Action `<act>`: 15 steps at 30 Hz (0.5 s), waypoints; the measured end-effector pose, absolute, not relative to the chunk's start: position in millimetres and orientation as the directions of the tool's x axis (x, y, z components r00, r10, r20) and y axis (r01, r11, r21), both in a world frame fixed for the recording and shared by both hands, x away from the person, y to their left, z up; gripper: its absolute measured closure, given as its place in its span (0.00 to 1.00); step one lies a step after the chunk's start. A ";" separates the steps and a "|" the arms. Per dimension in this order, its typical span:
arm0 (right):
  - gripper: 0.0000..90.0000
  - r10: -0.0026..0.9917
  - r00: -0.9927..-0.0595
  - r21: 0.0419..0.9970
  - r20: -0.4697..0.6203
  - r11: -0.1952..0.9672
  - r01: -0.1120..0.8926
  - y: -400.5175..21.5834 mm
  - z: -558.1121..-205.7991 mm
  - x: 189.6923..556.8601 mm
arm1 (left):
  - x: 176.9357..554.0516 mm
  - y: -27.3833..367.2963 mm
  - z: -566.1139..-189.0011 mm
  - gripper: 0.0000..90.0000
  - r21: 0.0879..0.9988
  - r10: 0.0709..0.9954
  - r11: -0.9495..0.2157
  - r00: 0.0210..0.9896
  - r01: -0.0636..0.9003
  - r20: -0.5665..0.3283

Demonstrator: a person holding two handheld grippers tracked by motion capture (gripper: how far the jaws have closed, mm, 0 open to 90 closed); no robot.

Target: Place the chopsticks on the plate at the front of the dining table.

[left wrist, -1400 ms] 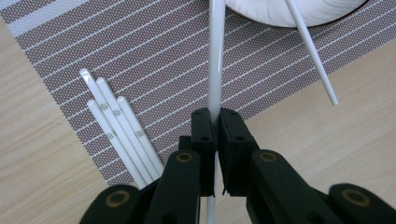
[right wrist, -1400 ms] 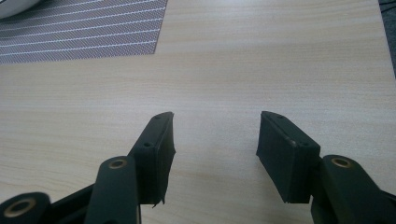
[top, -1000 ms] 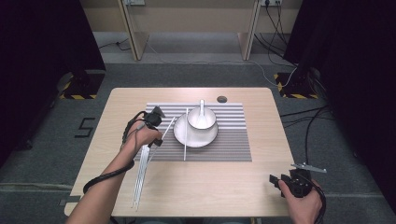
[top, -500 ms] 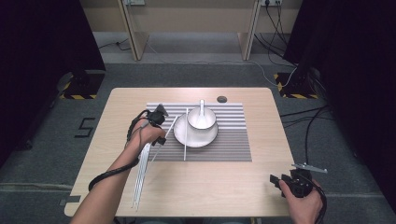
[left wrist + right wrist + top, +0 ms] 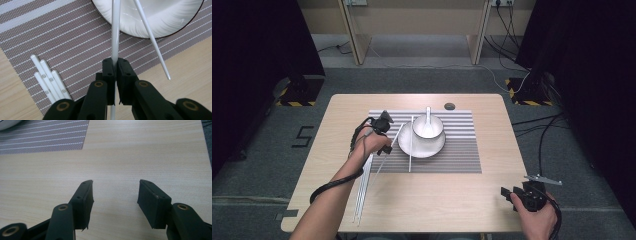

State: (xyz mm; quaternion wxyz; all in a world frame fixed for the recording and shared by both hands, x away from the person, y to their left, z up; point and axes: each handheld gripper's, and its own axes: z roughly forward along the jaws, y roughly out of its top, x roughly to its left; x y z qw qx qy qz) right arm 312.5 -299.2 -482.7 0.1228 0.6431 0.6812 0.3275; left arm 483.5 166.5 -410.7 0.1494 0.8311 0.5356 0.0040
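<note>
My left tool (image 5: 115,65) is clamped on a white chopstick (image 5: 115,30) that runs straight ahead from between the pads, its far end lying over the rim of the white plate (image 5: 160,22). A second chopstick (image 5: 152,41) lies just right of the tool, slanting onto the same plate. Spare chopsticks (image 5: 48,81) rest to its left on the striped mat (image 5: 70,37). My right tool (image 5: 115,195) hangs open over bare worktop (image 5: 140,152).

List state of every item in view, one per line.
left gripper: shut on white chopstick, its far end over the plate
second chopstick: lying across plate rim
plate: on striped mat, holds bowl
bowl: upright, spoon inside
spare chopsticks: bundled, lying flat
right gripper: open, empty
</note>
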 end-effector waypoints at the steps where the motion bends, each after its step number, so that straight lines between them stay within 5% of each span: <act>1: 0.51 0.957 -0.144 0.606 0.253 -0.040 0.795 -299.5 -482.7 312.5 | 483.5 166.5 -410.7 0.94 0.253 0.892 -0.382 0.426 0.889 -0.153; 15: 0.51 0.957 -0.145 0.606 0.253 -0.040 0.795 -299.5 -482.9 312.5 | 487.3 163.7 -413.1 0.94 0.262 0.893 -0.362 0.413 0.895 -0.177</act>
